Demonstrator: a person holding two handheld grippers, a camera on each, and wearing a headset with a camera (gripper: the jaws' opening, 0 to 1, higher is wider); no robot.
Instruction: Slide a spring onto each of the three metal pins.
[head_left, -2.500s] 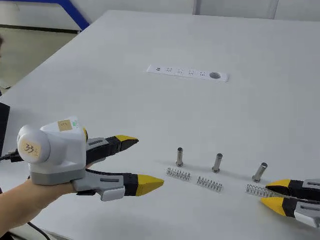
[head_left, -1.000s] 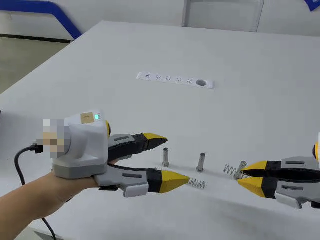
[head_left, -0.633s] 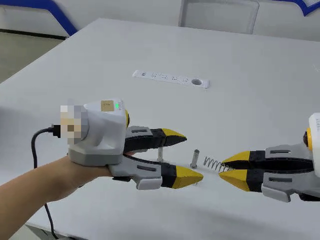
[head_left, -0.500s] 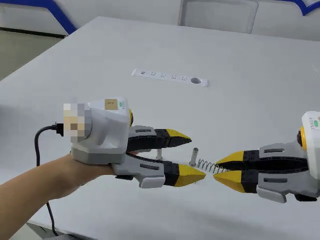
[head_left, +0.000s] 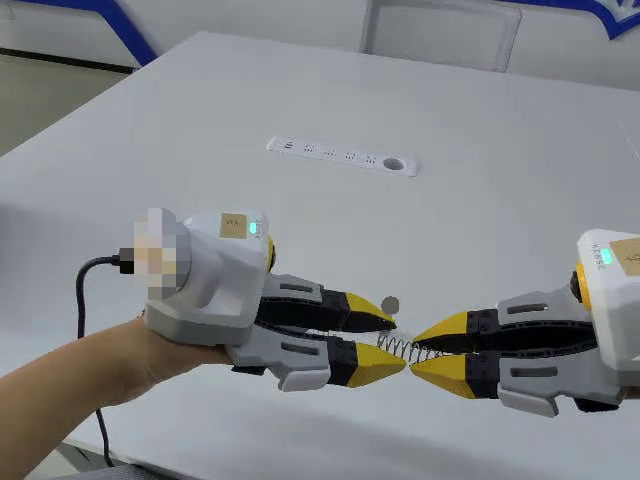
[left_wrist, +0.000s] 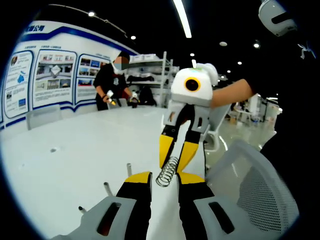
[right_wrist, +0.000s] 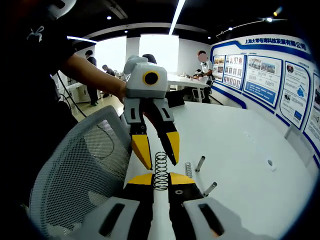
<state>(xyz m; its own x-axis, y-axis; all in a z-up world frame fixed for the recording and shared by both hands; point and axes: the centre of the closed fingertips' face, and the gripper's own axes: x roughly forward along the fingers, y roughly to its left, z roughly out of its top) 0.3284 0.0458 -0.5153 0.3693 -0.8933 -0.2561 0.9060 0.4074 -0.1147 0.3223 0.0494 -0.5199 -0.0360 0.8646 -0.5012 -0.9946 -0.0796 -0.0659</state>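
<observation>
Zero of three pins loaded so far, by my read. The left gripper view gives me all three pins (left_wrist: 129, 169) standing bare on the table (left_wrist: 60, 165), so every slide-on is still to do.

One spring (head_left: 400, 347) is up in the air off the table, stretched between the two tools. My right gripper (head_left: 416, 350) is pinched tight on its near end. My left gripper (head_left: 390, 340) faces it tip to tip, jaws a little apart, straddling the spring's other end. It is not clamping, as far as I can see. Looks like a hand-over or a re-grip, not a placement yet.

View differences:
- The right gripper view adds a second spring (right_wrist: 188, 170) lying on the table just beside two pins, to the right of my held one.
- The left gripper view gives the full row of pins, left of the jaws.
- The head view gives one pin top (head_left: 390, 305) just beyond the left gripper's tips, and a power strip (head_left: 340, 157) far across the table.

Left to do: seat this spring, then two more.
</observation>
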